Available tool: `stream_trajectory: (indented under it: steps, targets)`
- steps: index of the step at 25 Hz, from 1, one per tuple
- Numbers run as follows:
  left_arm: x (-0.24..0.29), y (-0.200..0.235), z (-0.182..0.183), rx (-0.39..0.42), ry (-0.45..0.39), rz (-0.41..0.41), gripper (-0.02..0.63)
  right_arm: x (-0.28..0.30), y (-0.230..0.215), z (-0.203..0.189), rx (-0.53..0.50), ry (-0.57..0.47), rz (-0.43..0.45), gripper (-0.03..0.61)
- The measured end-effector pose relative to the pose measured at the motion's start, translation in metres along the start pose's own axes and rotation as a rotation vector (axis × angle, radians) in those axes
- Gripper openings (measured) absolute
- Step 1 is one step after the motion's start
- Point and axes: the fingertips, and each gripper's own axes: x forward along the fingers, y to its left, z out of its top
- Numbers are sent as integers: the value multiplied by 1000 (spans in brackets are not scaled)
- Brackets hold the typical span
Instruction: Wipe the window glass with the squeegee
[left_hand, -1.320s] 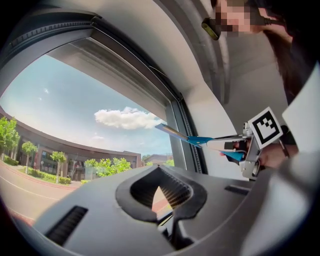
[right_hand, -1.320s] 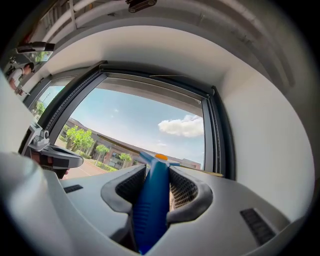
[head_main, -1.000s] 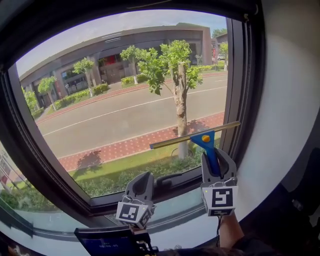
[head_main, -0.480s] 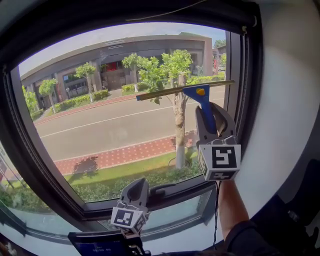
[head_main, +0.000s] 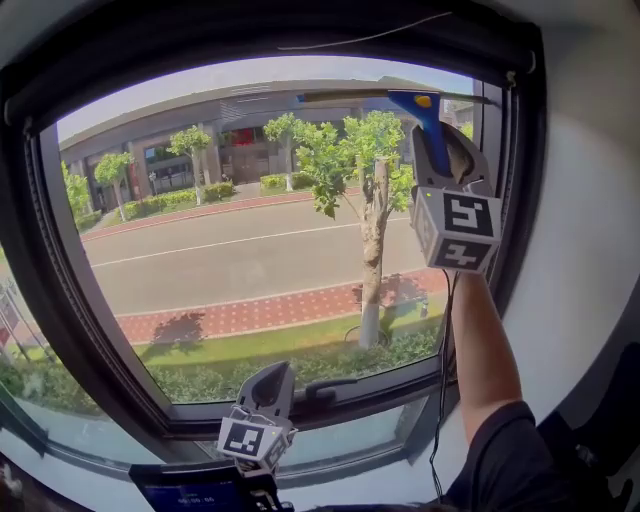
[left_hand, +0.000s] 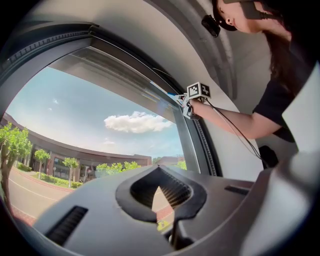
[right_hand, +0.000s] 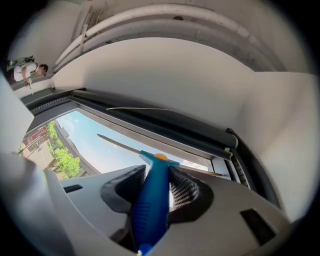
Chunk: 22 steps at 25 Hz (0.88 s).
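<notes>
We face a large pane of clear window glass (head_main: 230, 250) set in a dark metal window frame (head_main: 35, 300), with a curved white wall (head_main: 585, 250) to its right. Beyond the glass lie a sunlit grey road (head_main: 250, 255), a long low building (head_main: 250, 115) and leafy green trees (head_main: 365, 150). A bare forearm (head_main: 480, 340) reaches up along the frame's right side, with a thin black cable (head_main: 441, 360) hanging beside it. It raises the right gripper (head_main: 437, 135), whose jaws are clamped on the handle of a blue-handled squeegee with a thin metal blade (head_main: 425, 108). The blade lies level at the glass's top right corner, just under the upper frame; it seems to touch the pane, though we cannot be sure. The left gripper (head_main: 268, 385) rests low by the sill, well apart, its jaws drawn nearly together on nothing. A dark flat screen (head_main: 195, 490) sits just below it.
</notes>
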Motion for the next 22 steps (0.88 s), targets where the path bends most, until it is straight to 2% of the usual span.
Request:
stream_trajectory:
  steps: [7, 13, 18, 22]
  targets:
    - [-2, 9, 0, 32, 10, 8, 2, 43, 1, 17, -22, -22, -21, 141]
    - [-3, 12, 0, 27, 13, 9, 2, 69, -10, 32, 18, -38, -61, 141]
    - [-4, 14, 0, 44, 11, 12, 2, 79, -11, 41, 34, -50, -93, 141]
    - [-7, 15, -2, 30, 18, 21, 2, 78, -12, 39, 18, -56, -86, 141]
